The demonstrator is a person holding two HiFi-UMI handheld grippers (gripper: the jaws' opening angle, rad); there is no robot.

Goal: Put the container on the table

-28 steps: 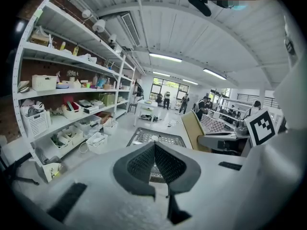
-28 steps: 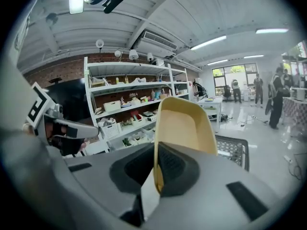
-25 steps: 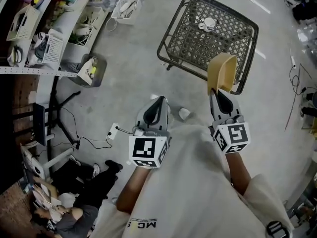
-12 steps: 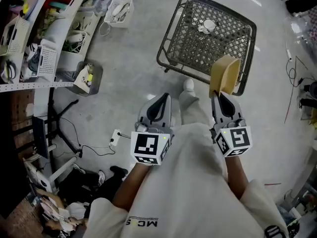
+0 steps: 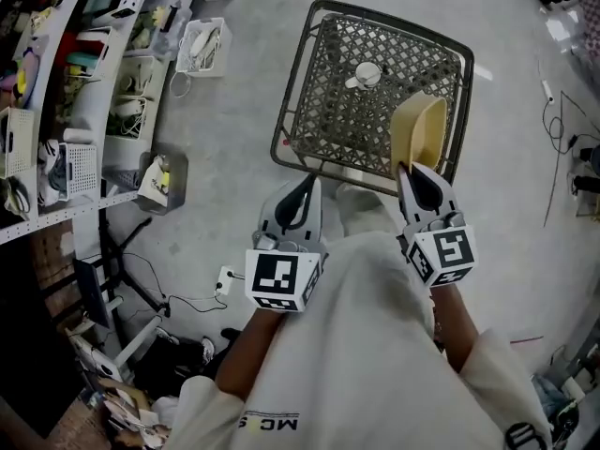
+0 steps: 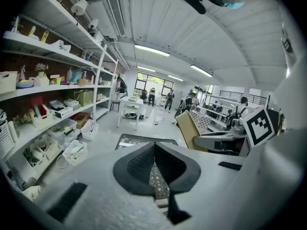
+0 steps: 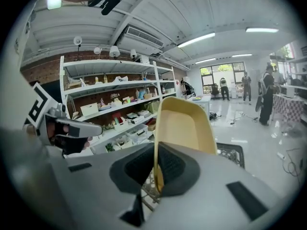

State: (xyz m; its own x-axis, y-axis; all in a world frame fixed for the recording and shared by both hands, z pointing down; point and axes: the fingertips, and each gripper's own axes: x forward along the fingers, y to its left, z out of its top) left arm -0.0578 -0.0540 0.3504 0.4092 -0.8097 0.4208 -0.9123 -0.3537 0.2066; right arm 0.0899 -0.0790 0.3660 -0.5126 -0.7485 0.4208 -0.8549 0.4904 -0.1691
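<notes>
A tan plastic container (image 5: 417, 134) (image 7: 184, 128) is held on edge, its rim pinched in my right gripper (image 5: 410, 171) (image 7: 156, 169), which is shut on it. It hangs over the near right corner of a black wire-mesh table (image 5: 319, 92) (image 7: 230, 152). A small white object (image 5: 367, 74) lies on the mesh top. My left gripper (image 5: 305, 184) (image 6: 154, 166) is shut with nothing between its jaws, held beside the right one just short of the table's near edge (image 6: 139, 139).
Shelving (image 5: 84, 73) with bins and clutter runs along the left. White baskets (image 5: 202, 43) and a grey tub (image 5: 164, 181) sit on the floor by it. Cables (image 5: 169, 298) trail at the lower left. People stand in the distance (image 7: 266, 97).
I have stepped toward the mesh table; it now lies closer, and the container hangs over its near right corner. Both grippers keep their pose.
</notes>
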